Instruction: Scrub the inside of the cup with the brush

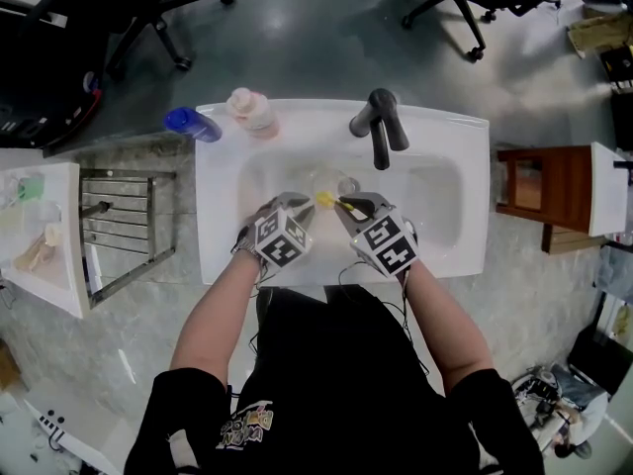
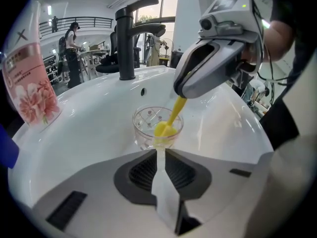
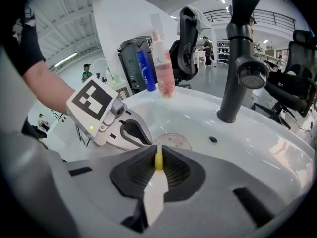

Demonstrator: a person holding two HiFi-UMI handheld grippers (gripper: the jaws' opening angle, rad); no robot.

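head view: cup (image 1: 332, 181) sits in sink (image 1: 435, 137) | left gripper view: left gripper (image 2: 159, 151) pinches cup's near wall, brush (image 2: 166, 128) head inside | right gripper view: right gripper (image 3: 158, 155) clamped on brush handle; keep cup pinned, sweep walls

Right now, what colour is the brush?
Yellow: the brush, its head in the cup, shows best in the left gripper view.

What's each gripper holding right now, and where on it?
Right gripper pinches the yellow brush by its handle's top end. Left gripper: jaws nearly together at the near wall of the cup; grip can't be told.
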